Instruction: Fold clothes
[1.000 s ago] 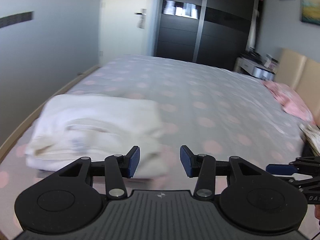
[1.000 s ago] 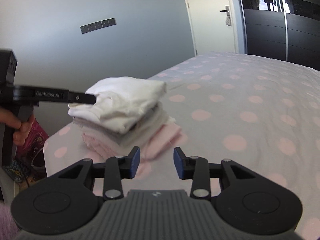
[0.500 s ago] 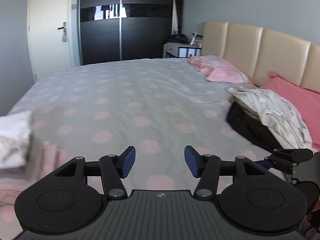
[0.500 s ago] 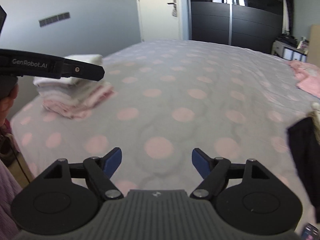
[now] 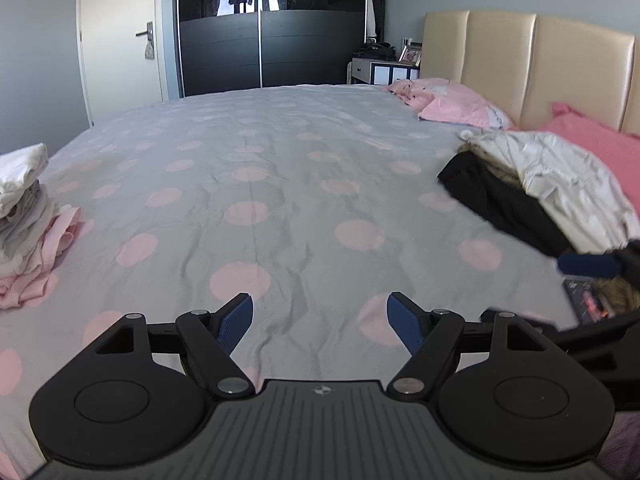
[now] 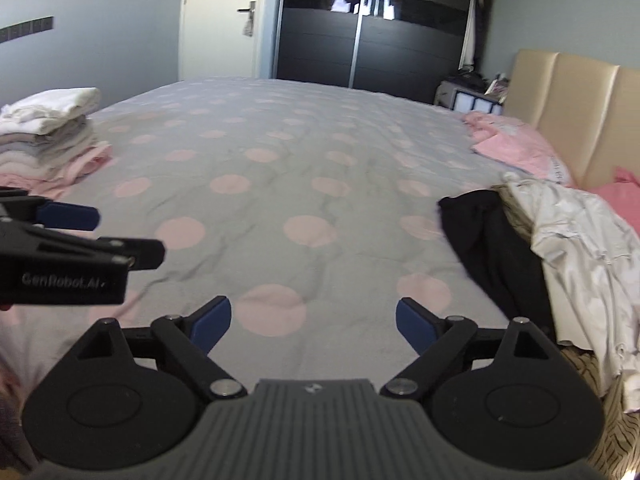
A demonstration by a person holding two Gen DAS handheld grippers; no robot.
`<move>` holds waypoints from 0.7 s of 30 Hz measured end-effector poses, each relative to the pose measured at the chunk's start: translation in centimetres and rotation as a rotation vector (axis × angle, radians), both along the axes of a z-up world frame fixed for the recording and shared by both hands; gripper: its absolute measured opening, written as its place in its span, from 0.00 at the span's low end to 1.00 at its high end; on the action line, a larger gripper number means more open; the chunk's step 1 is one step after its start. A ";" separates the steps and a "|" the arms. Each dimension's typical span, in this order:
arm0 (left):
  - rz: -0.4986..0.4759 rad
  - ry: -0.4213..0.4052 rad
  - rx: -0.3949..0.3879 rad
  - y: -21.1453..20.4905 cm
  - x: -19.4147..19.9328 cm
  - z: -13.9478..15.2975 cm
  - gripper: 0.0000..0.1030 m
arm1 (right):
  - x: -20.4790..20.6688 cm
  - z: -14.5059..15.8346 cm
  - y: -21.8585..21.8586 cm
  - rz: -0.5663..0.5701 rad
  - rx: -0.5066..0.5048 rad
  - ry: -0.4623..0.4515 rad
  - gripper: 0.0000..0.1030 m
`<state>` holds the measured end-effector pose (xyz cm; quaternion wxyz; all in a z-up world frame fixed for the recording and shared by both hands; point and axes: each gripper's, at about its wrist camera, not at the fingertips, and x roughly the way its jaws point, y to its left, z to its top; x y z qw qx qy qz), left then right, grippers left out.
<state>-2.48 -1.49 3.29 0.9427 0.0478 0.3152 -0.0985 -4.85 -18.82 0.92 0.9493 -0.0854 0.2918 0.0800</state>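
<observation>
A crumpled heap of unfolded clothes [image 6: 560, 248], black under pale creased cloth, lies right of the right claw [image 6: 313, 324]. The folded stack [image 5: 28, 216] sits far left of the left claw [image 5: 320, 318]. Both claws have just been opening, now spread over bare dotted bed [image 5: 280, 184], nothing between them.

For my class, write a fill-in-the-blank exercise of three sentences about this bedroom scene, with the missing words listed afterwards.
1. The grey bedspread is printed with large ____ dots.
2. The stack of folded white and pink clothes has a ____ garment on top.
3. In the heap of unfolded clothes near the beige padded headboard, a crumpled white garment lies over a ____ one.

Missing words: pink; white; black
</observation>
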 end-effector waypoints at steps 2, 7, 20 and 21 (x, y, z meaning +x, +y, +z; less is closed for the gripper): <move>0.012 -0.033 0.040 -0.2 -0.3 -1.0 0.72 | 0.0 -0.8 0.2 -0.028 -0.002 -0.020 0.90; 0.038 -0.048 0.059 -0.4 0.1 -2.9 0.72 | 0.6 -2.5 0.9 -0.064 0.029 -0.034 0.91; 0.127 -0.061 0.050 0.5 1.0 -4.4 0.72 | 1.6 -3.5 2.0 -0.109 0.099 -0.056 0.91; 0.136 -0.055 0.047 0.6 1.1 -4.4 0.72 | 1.5 -3.5 2.2 -0.109 0.095 -0.061 0.91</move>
